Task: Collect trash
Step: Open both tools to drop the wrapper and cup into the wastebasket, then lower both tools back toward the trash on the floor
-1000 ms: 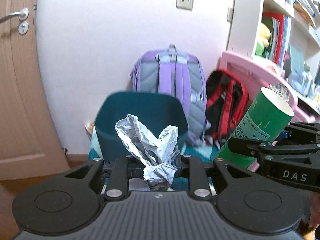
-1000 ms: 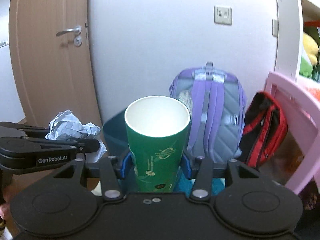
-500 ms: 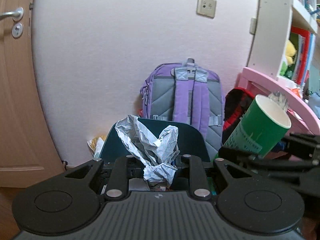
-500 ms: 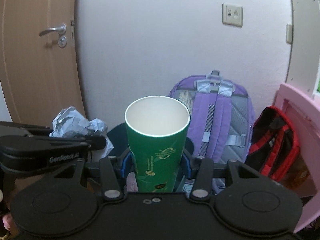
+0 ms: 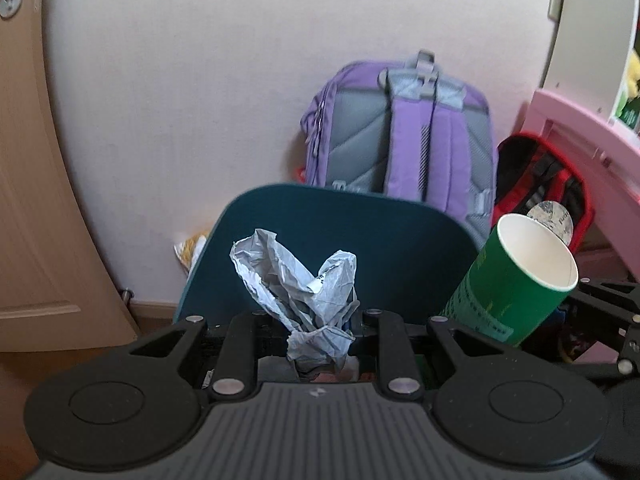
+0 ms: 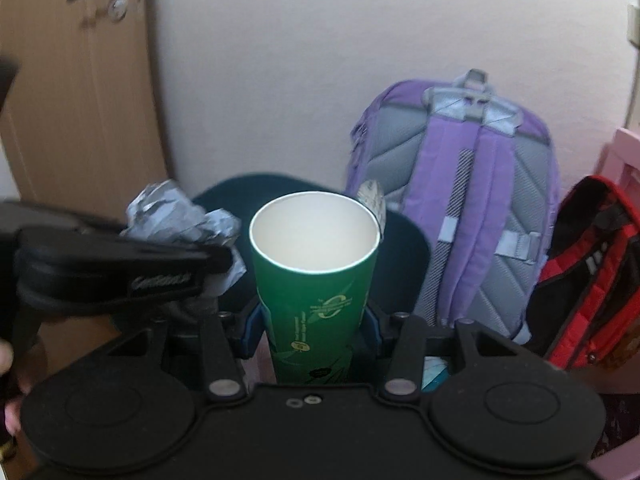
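Dark teal bin (image 5: 320, 232) ahead on the floor, against the wall beside a purple backpack (image 5: 400, 136) — mouth facing up, close under both loads. Green paper cup (image 6: 316, 280) clamped upright in the right gripper (image 6: 314, 320), rim up. Crumpled grey paper (image 5: 304, 292) pinched by its lower end in the left gripper (image 5: 316, 344), wad raised in front of the bin. Best to centre each piece over the opening before letting go — paper first, being light and prone to drift; cup lowered, not tossed.
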Demonstrator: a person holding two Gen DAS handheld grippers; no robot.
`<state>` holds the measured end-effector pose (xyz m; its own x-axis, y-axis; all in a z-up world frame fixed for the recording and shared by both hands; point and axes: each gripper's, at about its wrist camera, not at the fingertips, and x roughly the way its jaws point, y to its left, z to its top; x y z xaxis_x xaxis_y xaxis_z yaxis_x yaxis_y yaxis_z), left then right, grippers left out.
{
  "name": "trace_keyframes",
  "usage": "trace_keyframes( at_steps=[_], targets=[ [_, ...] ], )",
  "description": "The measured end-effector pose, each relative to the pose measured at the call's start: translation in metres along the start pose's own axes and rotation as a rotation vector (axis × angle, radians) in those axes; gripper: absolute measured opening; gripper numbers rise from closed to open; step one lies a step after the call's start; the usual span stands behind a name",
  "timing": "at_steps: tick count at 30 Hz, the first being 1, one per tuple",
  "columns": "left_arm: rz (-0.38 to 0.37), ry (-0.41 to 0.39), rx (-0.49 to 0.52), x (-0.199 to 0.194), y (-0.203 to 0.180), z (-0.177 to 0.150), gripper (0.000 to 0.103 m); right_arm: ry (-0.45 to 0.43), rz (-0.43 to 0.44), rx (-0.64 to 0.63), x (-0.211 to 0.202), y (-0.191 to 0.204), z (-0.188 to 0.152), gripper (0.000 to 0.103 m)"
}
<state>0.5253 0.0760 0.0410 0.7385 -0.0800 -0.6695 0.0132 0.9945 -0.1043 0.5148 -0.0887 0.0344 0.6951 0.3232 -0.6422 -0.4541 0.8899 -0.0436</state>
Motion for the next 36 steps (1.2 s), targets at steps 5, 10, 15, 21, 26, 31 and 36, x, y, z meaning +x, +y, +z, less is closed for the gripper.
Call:
trace_keyframes(
  at_steps=[5, 10, 15, 21, 26, 31, 36],
  targets=[
    [0.004, 0.043, 0.009, 0.023, 0.001, -0.001, 0.021, 0.041, 0.009, -0.021, 0.02, 0.003, -0.005, 0.048],
    [0.009, 0.082, 0.015, 0.039, -0.001, -0.003, 0.022, 0.07, 0.009, -0.036, 0.035, 0.005, -0.009, 0.048],
    [0.007, 0.097, 0.023, 0.046, -0.002, -0.007, 0.022, 0.074, -0.009, -0.064, 0.038, 0.009, -0.009, 0.048],
    [0.008, 0.098, 0.003, 0.046, -0.001, -0.007, 0.028, 0.072, -0.027, -0.071, 0.036, 0.007, -0.009, 0.057],
    [0.013, 0.084, -0.002, 0.038, -0.003, -0.007, 0.059, 0.059, -0.029, -0.072, 0.024, 0.007, -0.008, 0.061],
    [0.011, 0.064, 0.004, 0.02, -0.007, -0.006, 0.062, 0.039, -0.033, -0.075, 0.002, 0.009, -0.008, 0.063],
    [-0.001, 0.041, 0.003, -0.011, -0.009, -0.008, 0.067, 0.013, -0.029, -0.064, -0.03, 0.01, -0.008, 0.067]
  ],
)
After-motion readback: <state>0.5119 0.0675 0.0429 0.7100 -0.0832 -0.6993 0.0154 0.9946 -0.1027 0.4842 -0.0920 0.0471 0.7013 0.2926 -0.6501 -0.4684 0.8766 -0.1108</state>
